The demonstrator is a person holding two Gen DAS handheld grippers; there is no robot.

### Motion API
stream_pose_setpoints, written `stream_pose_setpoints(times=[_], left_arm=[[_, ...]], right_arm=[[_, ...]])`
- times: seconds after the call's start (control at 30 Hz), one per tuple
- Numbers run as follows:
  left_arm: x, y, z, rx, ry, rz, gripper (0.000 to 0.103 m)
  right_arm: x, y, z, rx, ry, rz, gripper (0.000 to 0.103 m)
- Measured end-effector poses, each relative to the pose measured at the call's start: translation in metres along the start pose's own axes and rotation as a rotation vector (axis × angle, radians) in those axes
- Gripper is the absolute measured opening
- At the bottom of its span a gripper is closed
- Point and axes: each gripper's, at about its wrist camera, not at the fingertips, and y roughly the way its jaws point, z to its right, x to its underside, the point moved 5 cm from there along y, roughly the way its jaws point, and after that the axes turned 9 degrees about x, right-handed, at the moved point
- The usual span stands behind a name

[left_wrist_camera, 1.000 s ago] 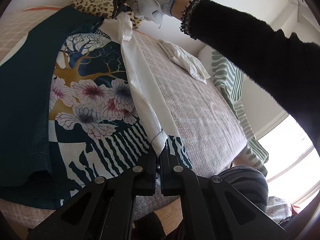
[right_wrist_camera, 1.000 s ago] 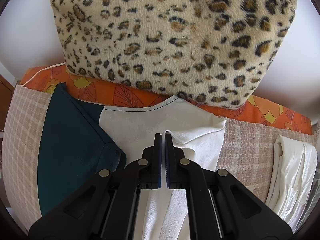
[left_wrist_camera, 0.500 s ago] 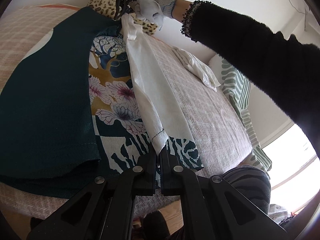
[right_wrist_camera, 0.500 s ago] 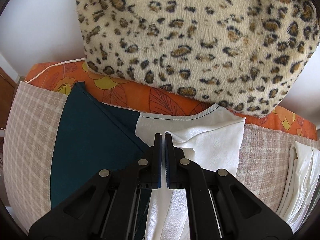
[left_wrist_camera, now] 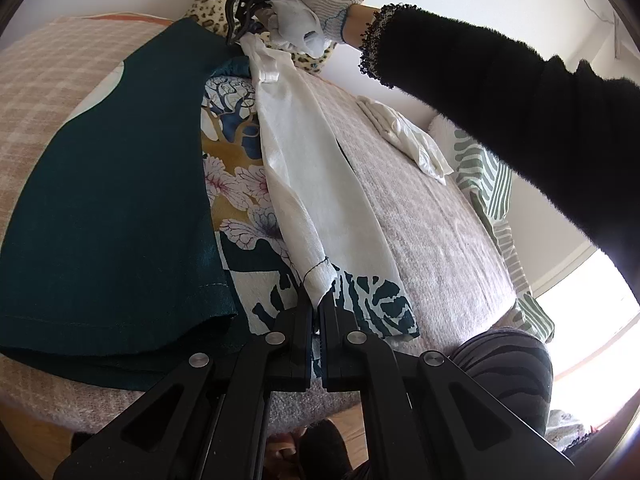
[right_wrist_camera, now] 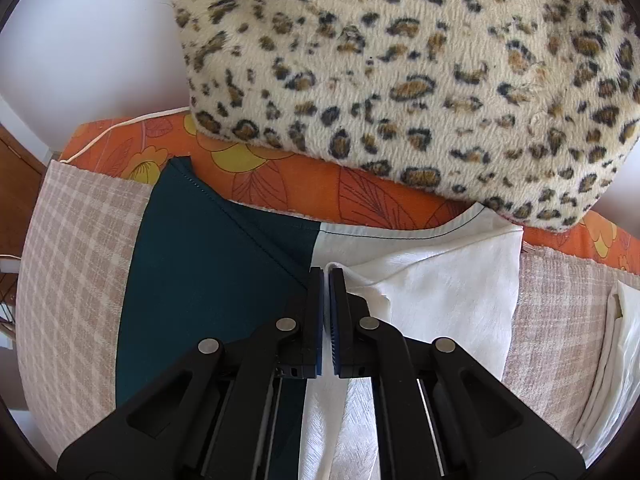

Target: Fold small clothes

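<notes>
A small garment [left_wrist_camera: 112,200], dark green with a flower and zebra print and a white underside, lies on a checked bed cover. Its right side is lifted as a white flap [left_wrist_camera: 320,184]. My left gripper [left_wrist_camera: 316,300] is shut on the flap's near hem corner. My right gripper [left_wrist_camera: 244,36], in a gloved hand, is shut on the flap's far corner. In the right wrist view the right gripper [right_wrist_camera: 326,276] pinches the white cloth [right_wrist_camera: 440,292] beside the green part [right_wrist_camera: 208,272].
A leopard-print pillow [right_wrist_camera: 400,80] and an orange flowered cushion [right_wrist_camera: 280,184] lie at the far end. A folded white cloth [left_wrist_camera: 404,136] lies on the bed cover [left_wrist_camera: 420,220]. A green striped blanket [left_wrist_camera: 492,188] hangs at the right edge.
Both grippers have carried the white flap to the left across the printed front. More of the print is covered and the green half looks wider.
</notes>
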Motion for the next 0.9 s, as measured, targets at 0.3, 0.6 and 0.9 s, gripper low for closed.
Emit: stream_pose_setpoints(times=[0.3, 0.6, 0.9], left_arm=[[-0.005, -0.007, 0.0, -0.036, -0.007, 0.001, 0.024], [-0.009, -0.03, -0.001, -0.074, 0.006, 0.043, 0.037], [-0.016, -0.09, -0.01, -0.16, 0.023, 0.143, 0.037]], right_arm=[[0.005, -0.057, 0.041, -0.209, 0.1, 0.1, 0.053], [0.13, -0.045, 0.098, -0.294, 0.212, -0.03, 0.053], [0.156, -0.03, 0.083, -0.378, 0.298, -0.075, 0.02]])
